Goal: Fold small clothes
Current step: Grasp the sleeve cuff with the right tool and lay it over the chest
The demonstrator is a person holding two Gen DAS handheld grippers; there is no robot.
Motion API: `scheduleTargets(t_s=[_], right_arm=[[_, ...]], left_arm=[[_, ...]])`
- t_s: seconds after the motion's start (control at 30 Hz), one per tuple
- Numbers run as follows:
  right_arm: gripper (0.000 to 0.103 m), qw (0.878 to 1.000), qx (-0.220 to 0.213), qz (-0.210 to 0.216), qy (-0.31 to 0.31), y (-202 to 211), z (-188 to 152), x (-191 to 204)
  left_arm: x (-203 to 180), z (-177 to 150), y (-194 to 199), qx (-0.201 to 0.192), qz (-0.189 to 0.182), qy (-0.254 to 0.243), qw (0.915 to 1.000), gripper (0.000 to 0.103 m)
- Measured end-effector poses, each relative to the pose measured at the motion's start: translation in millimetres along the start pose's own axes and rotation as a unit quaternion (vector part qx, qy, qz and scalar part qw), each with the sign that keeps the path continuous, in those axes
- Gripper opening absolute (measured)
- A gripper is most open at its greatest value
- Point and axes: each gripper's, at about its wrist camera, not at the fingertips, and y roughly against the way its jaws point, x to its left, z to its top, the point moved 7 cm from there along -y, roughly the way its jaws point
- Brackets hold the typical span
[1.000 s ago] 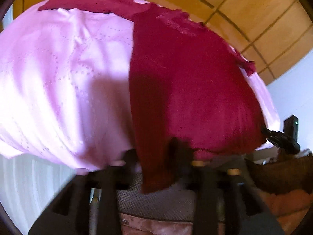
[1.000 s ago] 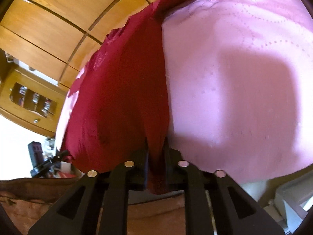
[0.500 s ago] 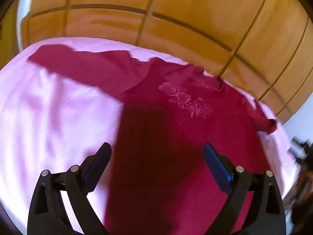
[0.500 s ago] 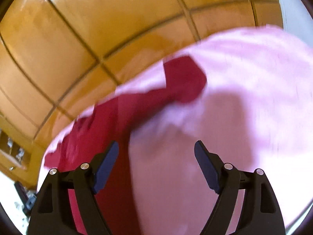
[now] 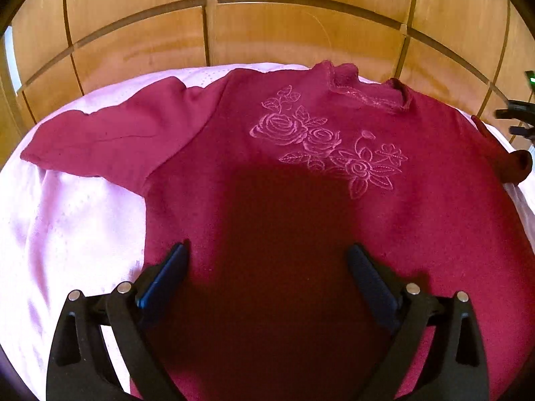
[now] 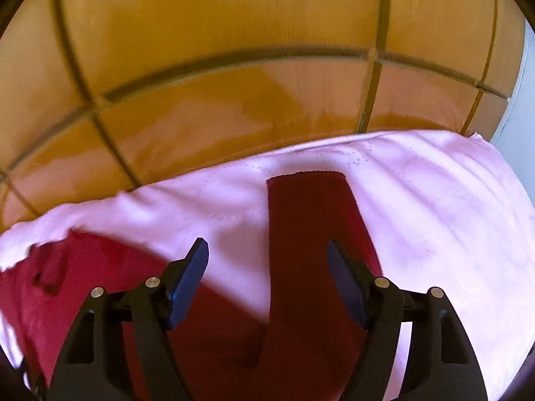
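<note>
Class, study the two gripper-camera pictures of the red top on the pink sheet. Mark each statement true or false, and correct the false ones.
1. The red top lies spread on the pink sheet. True.
2. Its front shows embroidered roses. True.
3. The left gripper grips the fabric. False: its jaws stand open, holding nothing.
4. A sleeve lies ahead of the right gripper. True.
5. The panelling behind is white. False: it is wooden.

Crimson sweater (pink rose embroidery); pale pink sheet.
</note>
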Motion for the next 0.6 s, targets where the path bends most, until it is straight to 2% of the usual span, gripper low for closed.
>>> scheduleTargets(t_s=[0.17, 0.2, 0.23, 0.27, 0.3, 0.37, 0.5, 0.6], right_arm=[[0.070, 0.998, 0.034, -0.046, -0.005, -48.2, -3.4, -8.3], [0.058, 0.997, 0.040, -0.063, 0.002, -54.7, -6.4, -12.0], [0.051, 0.995, 0.050, -0.080, 0.009, -62.1, -12.7, -18.4], [0.039, 0.996, 0.054, -0.077, 0.005, -66.4, -17.2, -23.8], [0.028, 0.997, 0.049, -0.064, -0.006, -66.7, -20.0, -28.6], [0.013, 0.998, 0.038, -0.047, -0.025, -60.9, -22.6, -39.6], [0.011, 0.994, -0.004, 0.012, -0.105, -26.0, -25.1, -71.6], [0.011, 0.981, -0.055, 0.068, -0.174, 16.3, -36.1, -103.0]], left_arm=[[-0.2, -2.6, -6.2, -0.011, 0.000, 0.001, 0.9999, 0.098], [0.0, -3.2, -6.2, -0.011, -0.002, 0.002, 0.9999, 0.098], [0.1, -3.7, -6.5, -0.012, -0.003, 0.002, 0.9999, 0.098], [0.1, -4.0, -6.9, -0.014, -0.003, 0.003, 0.9999, 0.098], [-0.1, -4.3, -7.3, -0.014, -0.004, 0.003, 0.9999, 0.098], [0.3, -5.1, -6.6, -0.015, -0.006, 0.004, 0.9999, 0.098], [1.4, -4.7, -6.7, -0.014, -0.007, 0.005, 0.9999, 0.098], [1.4, -4.5, -6.4, -0.014, -0.007, 0.005, 0.9999, 0.098]])
